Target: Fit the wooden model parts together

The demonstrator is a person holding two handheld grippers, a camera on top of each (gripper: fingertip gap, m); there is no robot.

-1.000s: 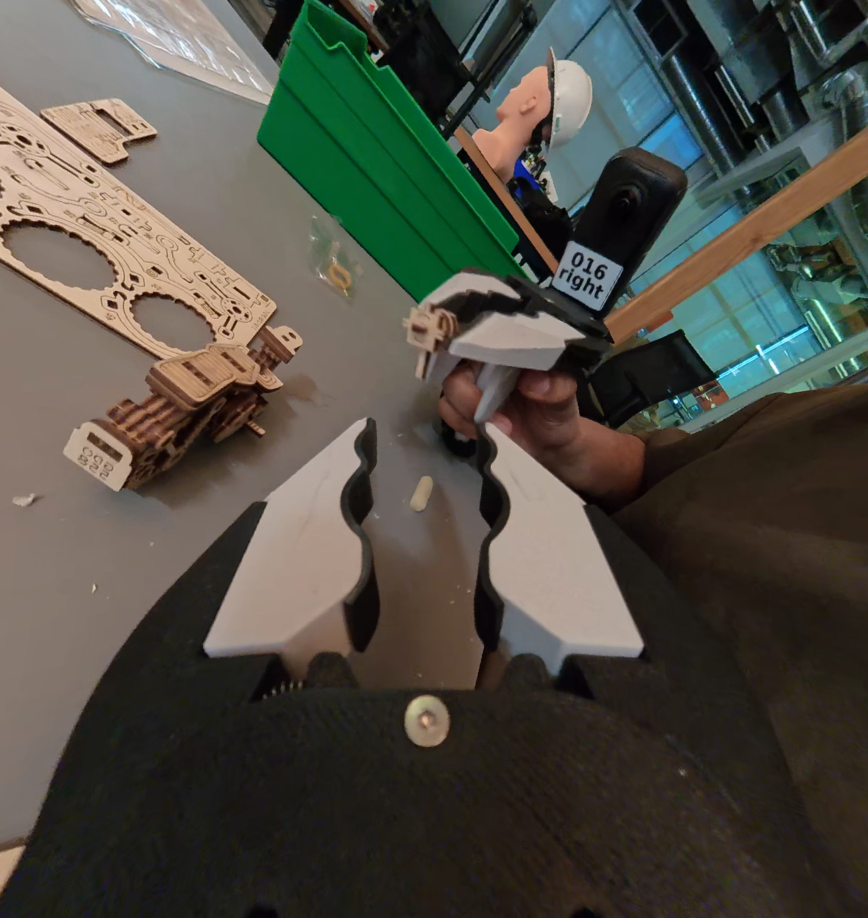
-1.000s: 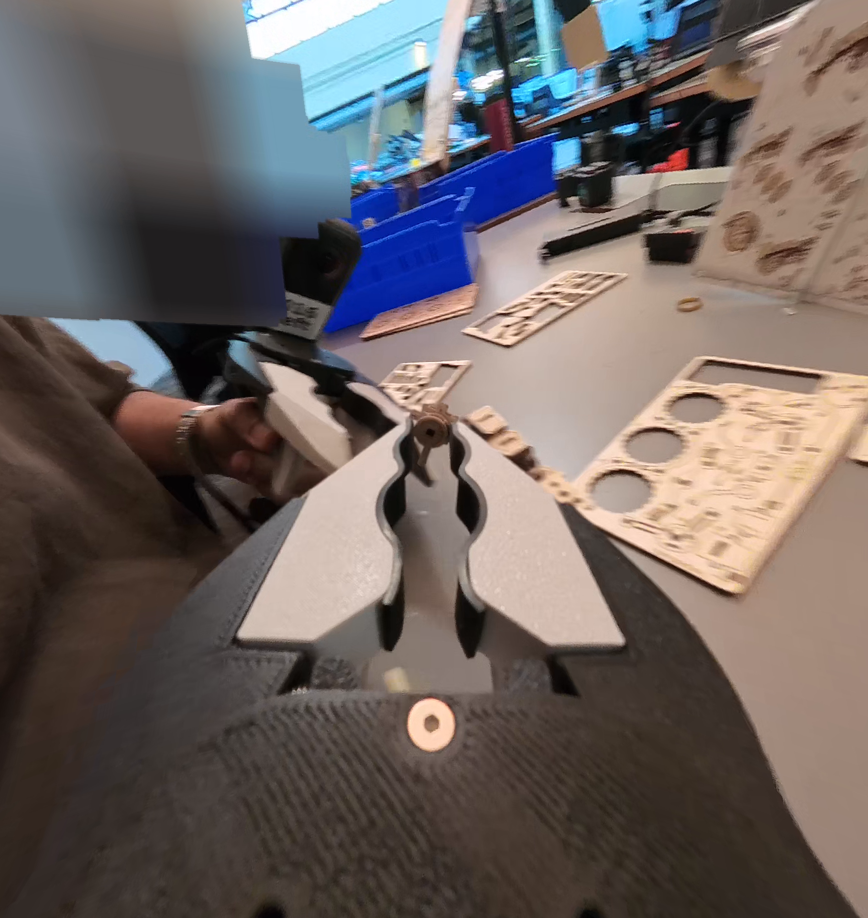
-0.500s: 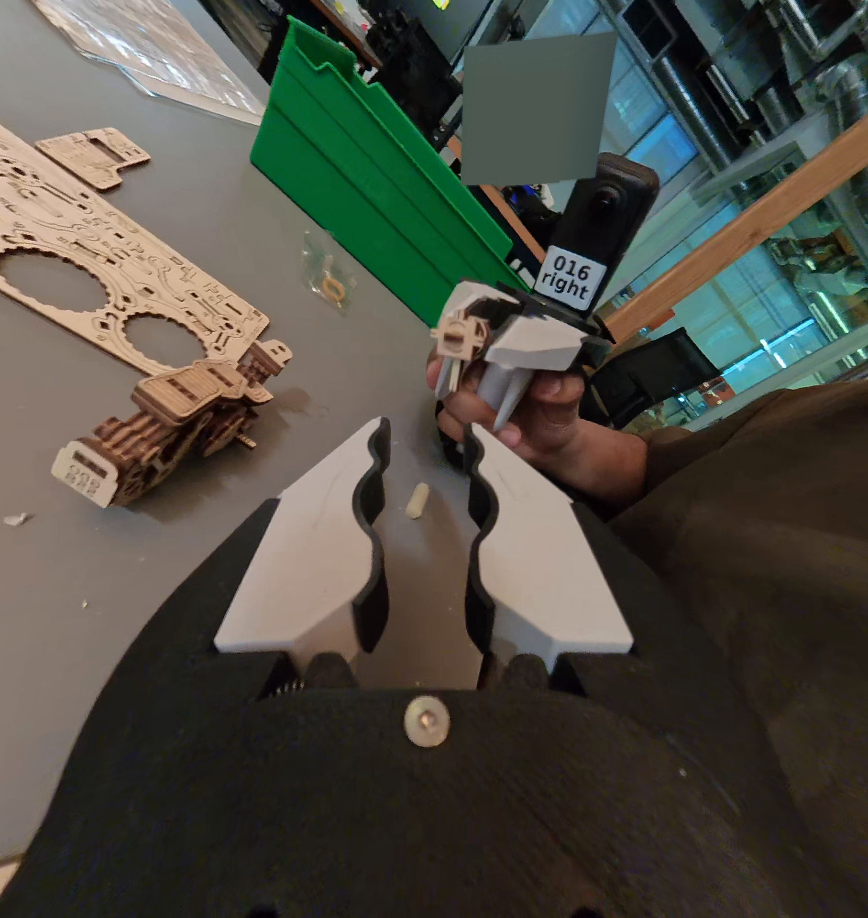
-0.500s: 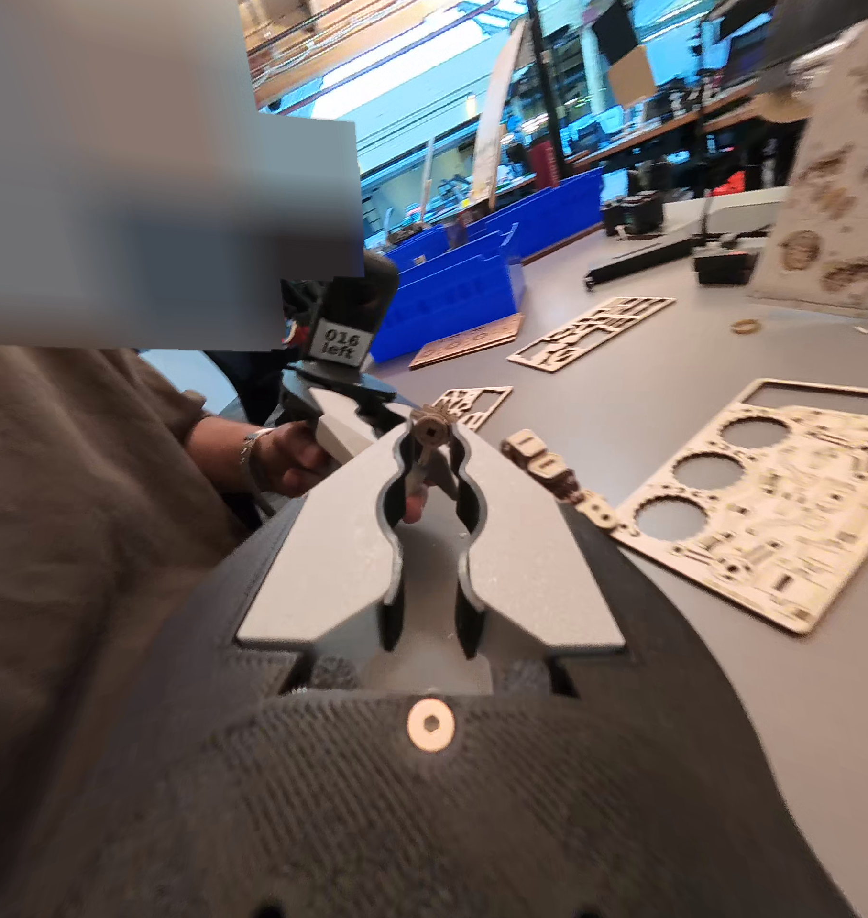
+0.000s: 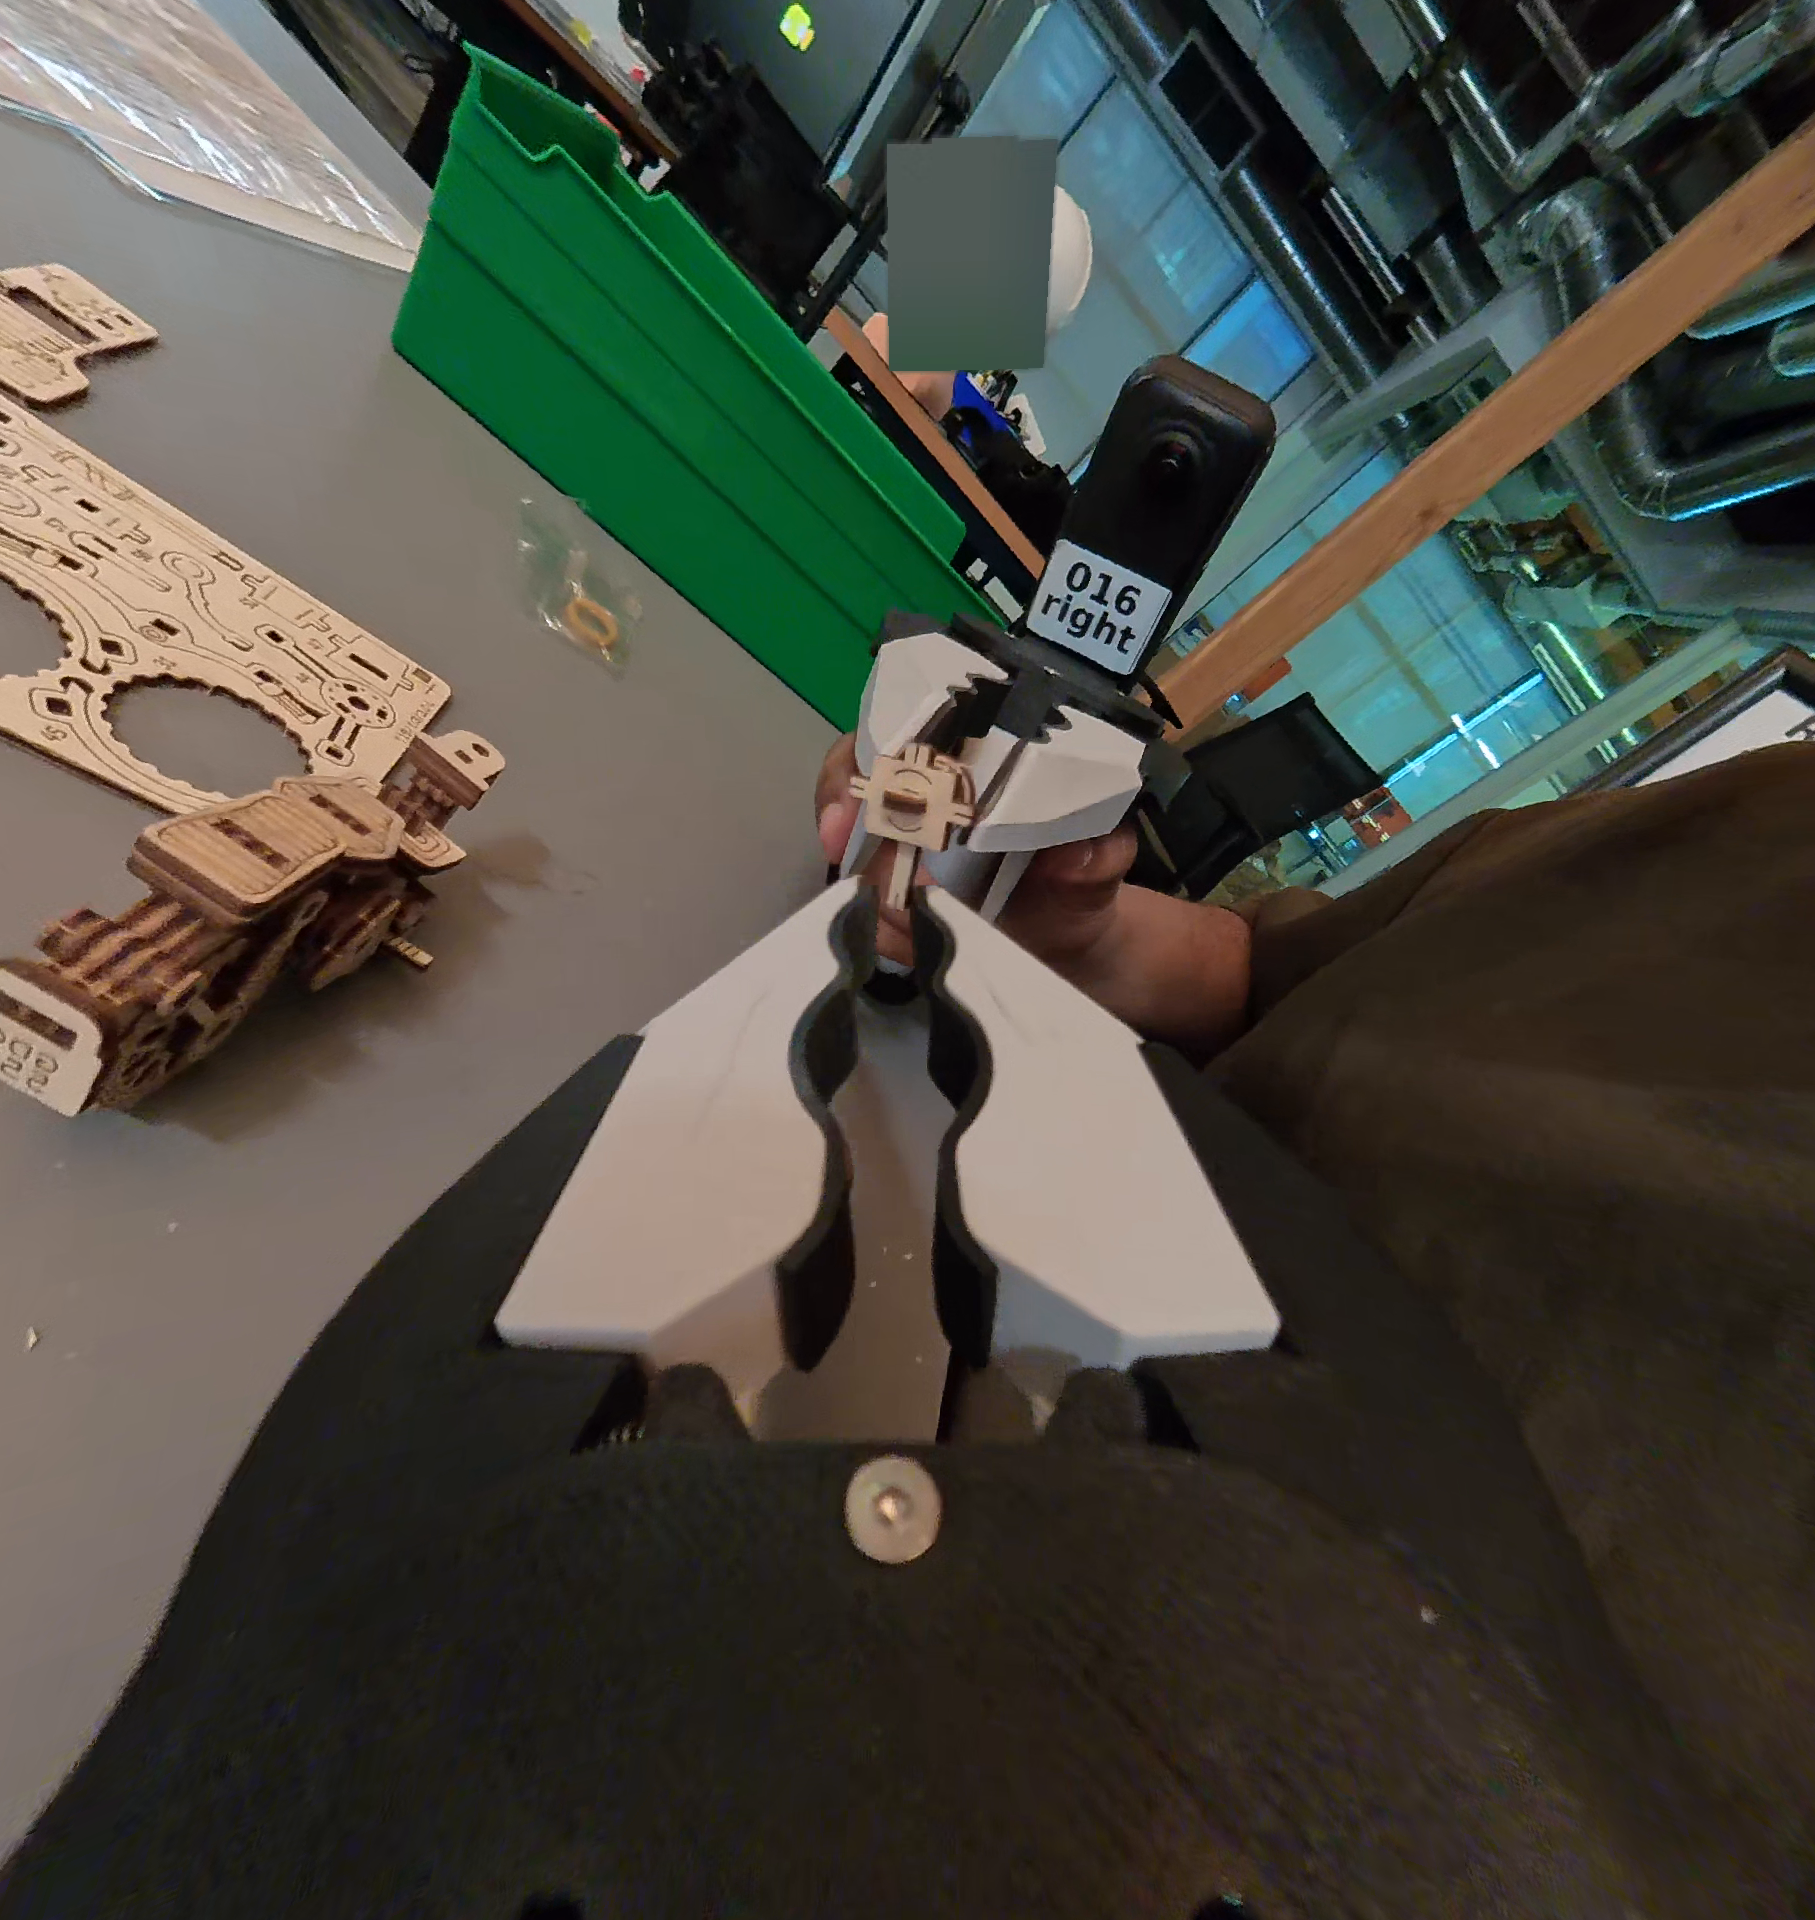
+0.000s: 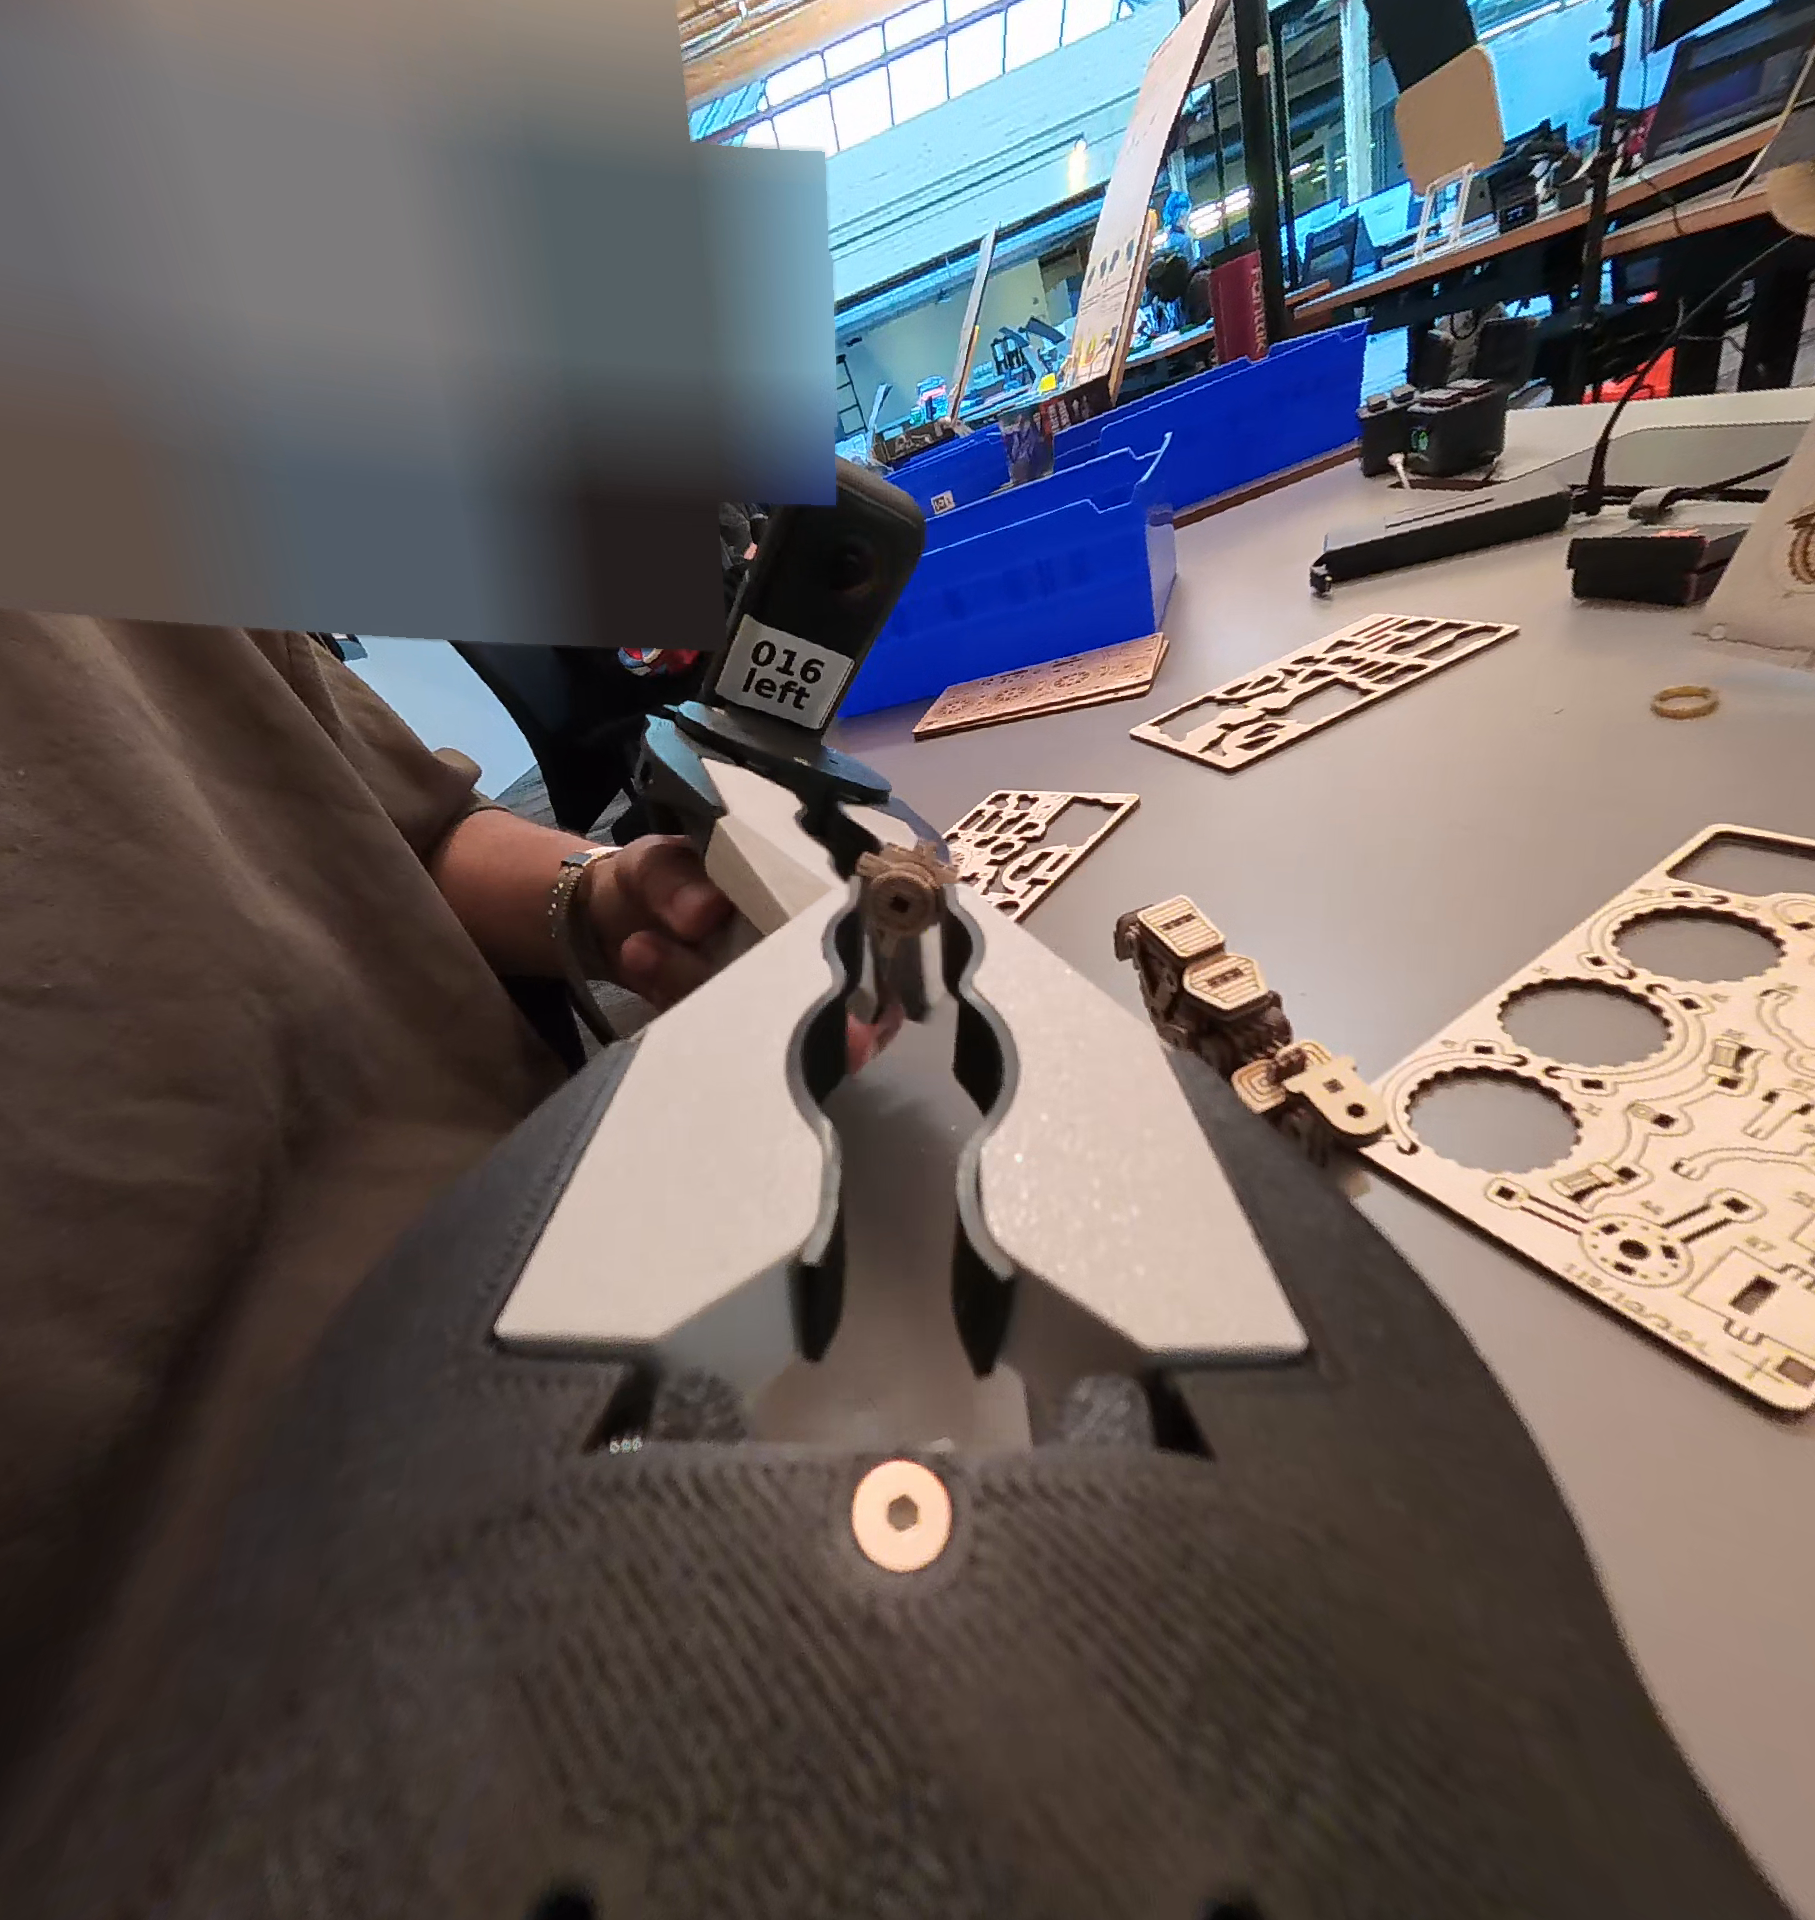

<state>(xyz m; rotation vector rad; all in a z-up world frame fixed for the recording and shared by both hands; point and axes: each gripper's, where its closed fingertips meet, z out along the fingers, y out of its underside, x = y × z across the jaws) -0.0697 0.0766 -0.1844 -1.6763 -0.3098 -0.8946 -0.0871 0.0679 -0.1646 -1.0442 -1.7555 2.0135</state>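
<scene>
My right gripper (image 6: pixel 898 909) is shut on a small cross-shaped wooden part (image 6: pixel 898 902) and holds it in the air above the grey table (image 6: pixel 1350 914). In the left wrist view the part (image 5: pixel 908 805) hangs from the right gripper (image 5: pixel 913 821) with its thin stem pointing down. My left gripper (image 5: pixel 890 920) is closed narrowly around that stem, tips right under the right gripper. One of its white fingers (image 6: pixel 757 862) shows behind the part. A part-built wooden model (image 5: pixel 228 914) lies on the table to the left, also seen in the right wrist view (image 6: pixel 1225 1008).
A laser-cut wooden sheet with round holes (image 5: pixel 155 623) (image 6: pixel 1661 1091) lies beside the model. A green bin (image 5: pixel 654 416) stands behind it, with a small plastic bag (image 5: pixel 581 613) in front. Blue bins (image 6: pixel 1038 592), more part sheets (image 6: pixel 1318 686) and a brass ring (image 6: pixel 1684 703) lie farther off. Less than 4 cm separates the two grippers' tips.
My left gripper's jaws have narrowed from wide open to nearly closed and have come up to the stem. The right gripper has brought the small part over the left fingertips.
</scene>
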